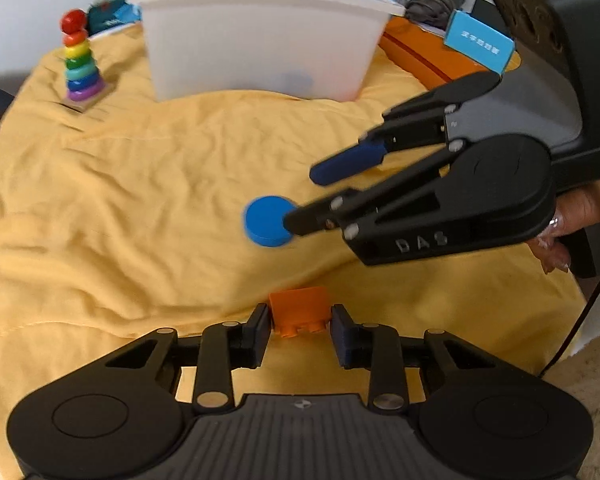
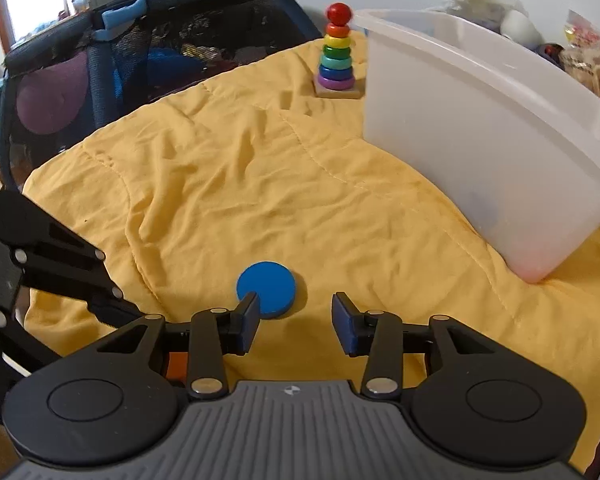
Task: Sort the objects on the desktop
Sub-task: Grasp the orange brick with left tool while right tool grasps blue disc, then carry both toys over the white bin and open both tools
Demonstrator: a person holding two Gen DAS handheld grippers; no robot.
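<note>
In front of the white plastic bin (image 1: 260, 36), on the yellow quilt (image 1: 120, 200), lie the two loose pieces left to sort: a blue disc (image 1: 266, 221) and an orange brick (image 1: 299, 310).

The left gripper (image 1: 299, 334) has its jaws spread just wider than the orange brick, which sits between the two pads with a small gap at each side. No contact is visible, so the brick is bracketed, not yet gripped. Its long axis runs across the jaw opening.

The right gripper (image 2: 295, 326) is wide open and holds nothing. The blue disc (image 2: 266, 289) lies flat just ahead of it, offset toward the left finger (image 2: 249, 320), which overlaps the disc's near edge in the right wrist view. The disc is therefore off-centre in the opening.

Judgement: the right gripper is nearer the disc and needs a small leftward shift before closing. The left gripper needs only to close.

The bin stands well beyond both pieces, with a rainbow ring stacker (image 1: 80, 60) at its left.
</note>
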